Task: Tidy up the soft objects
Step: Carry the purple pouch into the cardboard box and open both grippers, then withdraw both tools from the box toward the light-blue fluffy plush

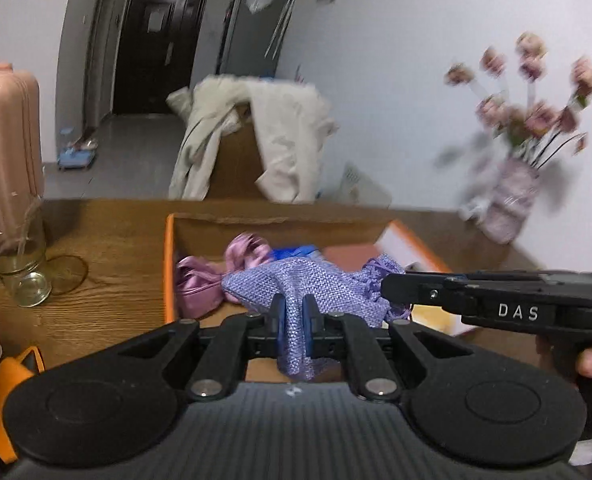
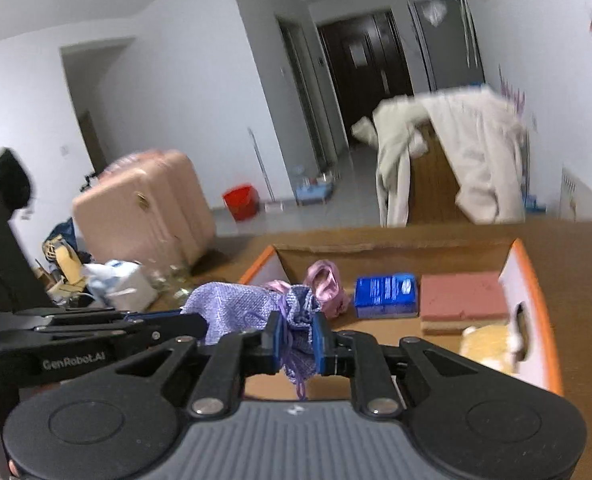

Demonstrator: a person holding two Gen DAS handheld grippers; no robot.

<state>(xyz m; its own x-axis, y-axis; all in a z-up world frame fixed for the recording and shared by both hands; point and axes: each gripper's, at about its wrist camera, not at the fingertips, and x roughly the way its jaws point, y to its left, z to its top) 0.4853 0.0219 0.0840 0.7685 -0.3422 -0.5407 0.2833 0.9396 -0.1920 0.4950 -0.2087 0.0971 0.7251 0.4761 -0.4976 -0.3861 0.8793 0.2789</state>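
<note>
Your left gripper (image 1: 294, 312) clamps one end of the pouch (image 1: 312, 280), your right gripper (image 2: 298, 338) clamps its gathered neck: two holds keep it spread. It hangs over the box (image 2: 530, 280), probably for dropping in.

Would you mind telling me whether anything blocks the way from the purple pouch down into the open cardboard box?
Nothing visible does. Both claws, left and right, hold the purple pouch just above the box. Its top is open, and bare floor shows in front of the pink satin bag and blue packet.
</note>
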